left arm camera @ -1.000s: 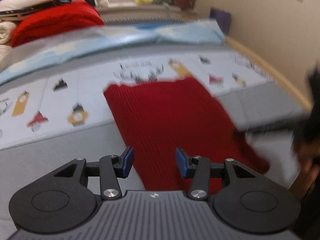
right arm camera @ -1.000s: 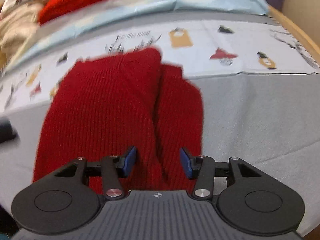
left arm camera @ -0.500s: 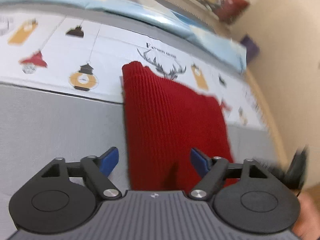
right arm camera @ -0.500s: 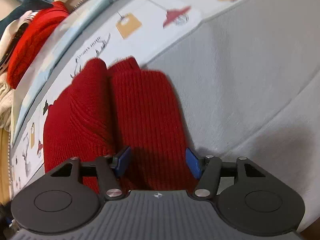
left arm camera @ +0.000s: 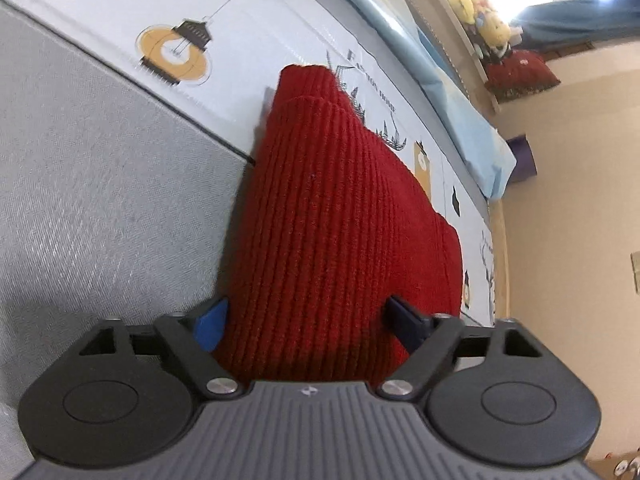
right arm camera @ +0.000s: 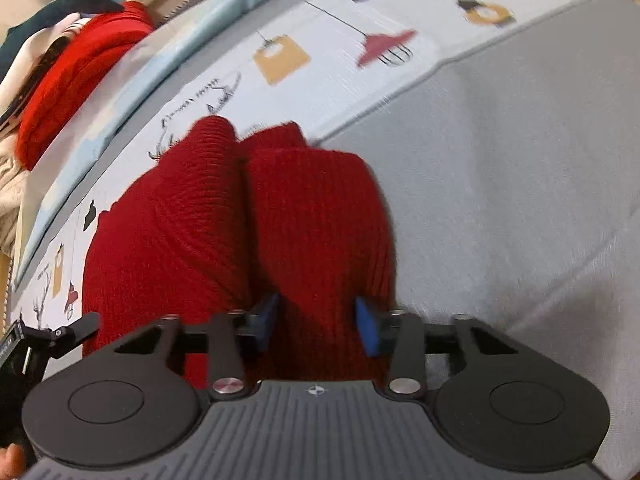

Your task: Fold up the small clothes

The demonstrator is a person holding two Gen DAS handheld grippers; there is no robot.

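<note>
Gripping near hem of red sweater point(right arm camera: 256, 220) | right gripper point(right arm camera: 316, 326) closing on knit, left gripper point(left arm camera: 304, 322) wide, closing | next you lift evenly.

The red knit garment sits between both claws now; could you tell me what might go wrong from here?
The left claw is closing around a wide span of the red knit garment; it may bunch the thick knit instead of catching a clean edge.

The right claw is closing beside the seam where two folded sections meet, so it might catch only one and pull the fold apart.

Dragging could shift the printed sheet beneath.
</note>
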